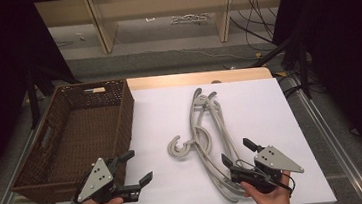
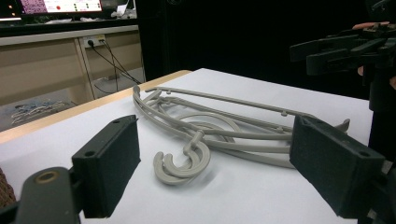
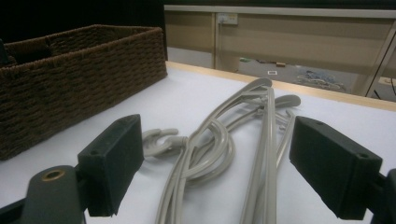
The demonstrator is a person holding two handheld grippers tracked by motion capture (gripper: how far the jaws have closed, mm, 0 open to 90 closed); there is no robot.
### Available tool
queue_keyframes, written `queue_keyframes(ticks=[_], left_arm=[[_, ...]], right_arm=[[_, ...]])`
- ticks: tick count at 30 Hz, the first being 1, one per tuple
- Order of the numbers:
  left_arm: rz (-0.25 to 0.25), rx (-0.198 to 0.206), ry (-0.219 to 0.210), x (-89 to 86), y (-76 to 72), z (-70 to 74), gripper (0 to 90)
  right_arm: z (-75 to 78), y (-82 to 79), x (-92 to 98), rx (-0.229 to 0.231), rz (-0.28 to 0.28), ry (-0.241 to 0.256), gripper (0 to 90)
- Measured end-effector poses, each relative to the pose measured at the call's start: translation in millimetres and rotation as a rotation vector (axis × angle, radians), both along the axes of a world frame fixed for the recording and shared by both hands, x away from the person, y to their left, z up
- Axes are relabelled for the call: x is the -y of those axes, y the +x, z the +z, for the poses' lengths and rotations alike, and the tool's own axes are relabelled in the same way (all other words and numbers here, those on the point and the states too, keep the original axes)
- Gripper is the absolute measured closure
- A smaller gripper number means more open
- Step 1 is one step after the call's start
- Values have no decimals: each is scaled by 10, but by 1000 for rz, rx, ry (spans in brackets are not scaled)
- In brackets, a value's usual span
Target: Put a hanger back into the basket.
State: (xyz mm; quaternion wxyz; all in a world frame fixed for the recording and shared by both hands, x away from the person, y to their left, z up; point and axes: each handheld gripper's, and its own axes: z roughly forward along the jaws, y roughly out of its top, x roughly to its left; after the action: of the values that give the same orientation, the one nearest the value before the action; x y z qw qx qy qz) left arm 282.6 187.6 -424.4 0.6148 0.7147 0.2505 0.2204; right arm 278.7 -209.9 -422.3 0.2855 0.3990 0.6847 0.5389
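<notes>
High view: both grippers, left gripper (image 1: 136, 167) and right gripper (image 1: 237, 153), spread-jawed beside tangled hangers (image 1: 207, 129); grabbing one risks dragging the rest.

Both hands came in low at the near edge, each gripping its tool from below. The left gripper (image 1: 136, 166) pointed forward and to the right, jaws spread wide with nothing between them. The right gripper (image 1: 237, 152) angled forward-left, its jaws likewise parted and unloaded

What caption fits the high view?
Two open hand-held grippers, left gripper and right gripper, flank stacked grey plastic hangers beside a brown wicker basket.
</notes>
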Motion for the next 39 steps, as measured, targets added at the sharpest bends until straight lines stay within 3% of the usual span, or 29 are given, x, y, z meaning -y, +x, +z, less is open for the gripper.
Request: queue_keyframes(ticks=[1, 9, 16, 18, 21, 24, 25, 26, 27, 33, 34, 39], left_arm=[[-1, 1, -3, -1, 2, 2, 160], [-12, 9, 2, 1, -2, 4, 161], [-18, 3, -7, 15, -14, 4, 162], [-21, 13, -6, 13, -11, 10, 162], [-16, 4, -6, 17, -13, 4, 162], [-15, 5, -7, 17, -5, 4, 162], [-15, 3, -2, 20, -2, -1, 161], [-15, 3, -2, 20, -2, -1, 162], [-14, 1, -3, 22, -3, -1, 162], [-25, 0, 2, 23, -6, -3, 162], [-27, 4, 4, 30, -8, -2, 163], [-31, 8, -2, 33, 0, -6, 162]], right_arm=[[0, -3, -6, -21, -4, -16, 190], [8, 4, -16, -29, 6, -44, 214], [21, 32, -32, -1, 22, -62, 238], [59, 77, -44, -32, 46, -82, 240], [88, 111, -69, -38, 44, -94, 242], [126, 167, -121, -82, 75, -139, 247], [132, 223, -188, -139, 98, -191, 260], [132, 223, -188, -139, 98, -191, 260], [131, 264, -245, -176, 118, -240, 276], [94, 354, -338, -258, 139, -282, 285], [75, 386, -369, -291, 150, -305, 285], [18, 435, -445, -367, 168, -373, 288]])
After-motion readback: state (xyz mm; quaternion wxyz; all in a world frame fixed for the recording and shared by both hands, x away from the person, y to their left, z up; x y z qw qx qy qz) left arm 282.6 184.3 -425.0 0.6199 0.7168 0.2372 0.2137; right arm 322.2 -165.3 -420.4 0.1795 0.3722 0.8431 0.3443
